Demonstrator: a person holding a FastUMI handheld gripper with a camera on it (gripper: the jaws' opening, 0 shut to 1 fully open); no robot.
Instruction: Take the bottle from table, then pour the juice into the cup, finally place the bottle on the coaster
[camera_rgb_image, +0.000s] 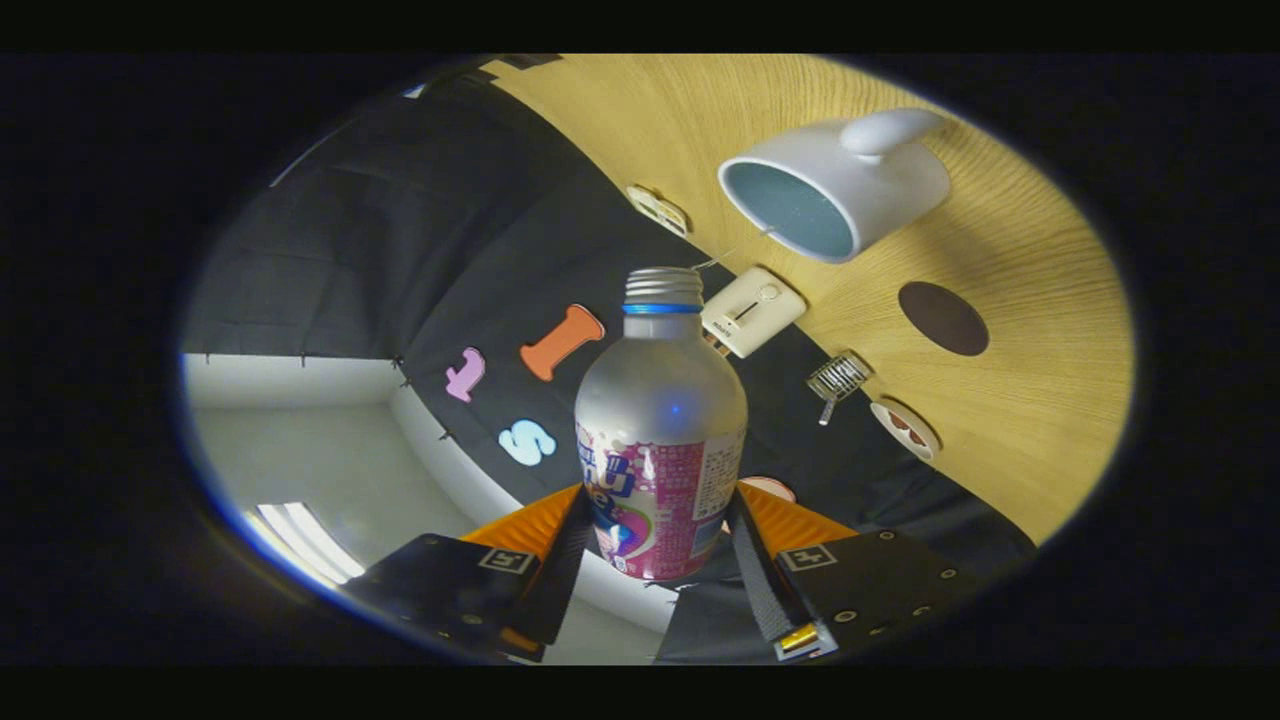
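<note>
My gripper is shut on a silvery bottle with a pink label, one finger pressing on each side of its lower body. The bottle is lifted off the table and the whole view is rolled far over, so the wooden table runs up the right side. The bottle's open threaded neck with a blue ring points toward the white cup, whose pale blue inside faces me beyond and to the right of the neck. No juice is seen leaving the neck. A dark round coaster lies on the table past the cup.
A white boxy device sits at the table's edge just right of the bottle neck. A small wire strainer, a little dish and a white socket-like item also lie near that edge. The black cloth wall stands behind the bottle.
</note>
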